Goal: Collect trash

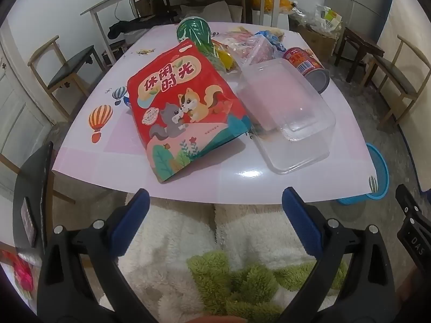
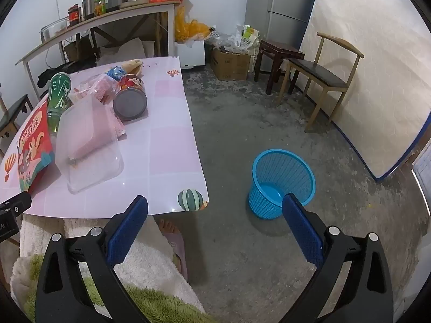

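On the pink bench (image 1: 113, 161) we see one red snack pouch (image 1: 186, 107) lying flat, its long axis running from the near edge toward the far side. Just right of it rests one clear plastic container (image 1: 285, 118), long axis likewise near-to-far. Beyond lie two cans on their sides: one green (image 1: 192, 29), one red (image 1: 309, 66) with its base toward us. One blue basket (image 2: 282, 180) stands upright on the floor. Our left claw (image 1: 215, 215) and right claw (image 2: 215, 220) both gape empty.
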